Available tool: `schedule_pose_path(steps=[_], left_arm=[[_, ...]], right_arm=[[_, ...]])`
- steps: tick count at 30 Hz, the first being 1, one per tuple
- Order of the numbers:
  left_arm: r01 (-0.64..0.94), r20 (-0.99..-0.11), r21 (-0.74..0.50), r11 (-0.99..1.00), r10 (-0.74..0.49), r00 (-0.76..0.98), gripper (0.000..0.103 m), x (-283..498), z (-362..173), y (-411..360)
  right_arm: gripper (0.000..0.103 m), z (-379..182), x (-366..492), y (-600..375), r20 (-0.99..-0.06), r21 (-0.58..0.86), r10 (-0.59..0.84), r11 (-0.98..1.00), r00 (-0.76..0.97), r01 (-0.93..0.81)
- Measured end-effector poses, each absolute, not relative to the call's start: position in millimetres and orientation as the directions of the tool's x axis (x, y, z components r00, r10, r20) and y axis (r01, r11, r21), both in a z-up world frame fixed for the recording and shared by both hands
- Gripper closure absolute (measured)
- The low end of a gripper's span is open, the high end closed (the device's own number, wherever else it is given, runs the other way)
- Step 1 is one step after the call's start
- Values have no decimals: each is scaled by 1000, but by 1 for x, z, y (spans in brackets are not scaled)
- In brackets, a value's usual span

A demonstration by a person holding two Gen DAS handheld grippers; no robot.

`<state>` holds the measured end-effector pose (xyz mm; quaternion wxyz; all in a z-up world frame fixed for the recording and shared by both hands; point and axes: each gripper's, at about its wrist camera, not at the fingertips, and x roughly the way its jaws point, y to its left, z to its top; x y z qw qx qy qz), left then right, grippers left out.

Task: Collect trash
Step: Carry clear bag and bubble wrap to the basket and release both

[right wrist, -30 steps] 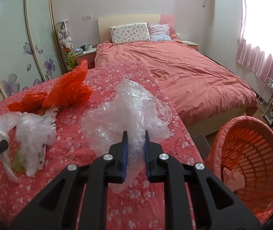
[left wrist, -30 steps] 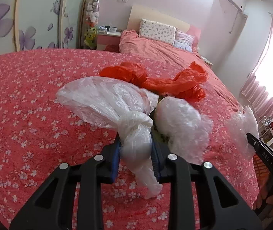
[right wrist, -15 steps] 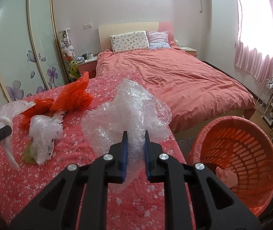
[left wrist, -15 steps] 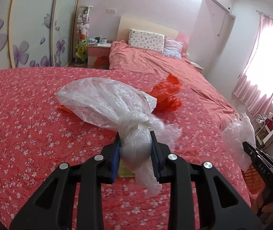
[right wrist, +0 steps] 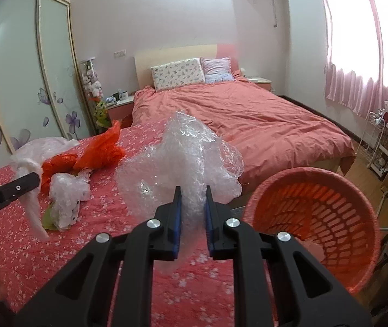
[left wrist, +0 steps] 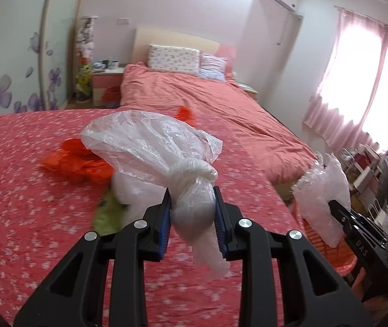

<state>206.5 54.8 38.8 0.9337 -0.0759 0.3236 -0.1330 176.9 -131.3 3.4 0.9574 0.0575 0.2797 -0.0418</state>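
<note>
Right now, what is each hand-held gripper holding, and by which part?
The left hand-held gripper pinches the knotted clear plastic bag just below its knot. The right hand-held gripper clamps the crumpled bubble wrap near its lower end.

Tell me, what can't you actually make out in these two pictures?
- Knotted clear bag, left wrist view: cloudy plastic hides whatever is inside.
- Orange basket, right wrist view: its near side is hidden behind the right gripper; a pale pink scrap inside is too unclear to name.
- Green item on the floral cover, left wrist view: blurred, partly behind the bag.
- Nightstand cups, right wrist view: too small.
</note>
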Motion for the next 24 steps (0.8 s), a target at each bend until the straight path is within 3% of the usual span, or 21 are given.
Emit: schedule_pose_path(steps=[24], left_arm=[[501, -599, -256, 827, -543, 589, 74, 204, 21, -91]], right_arm=[[87, -8, 118, -249, -526, 78, -297, 916, 797, 393]])
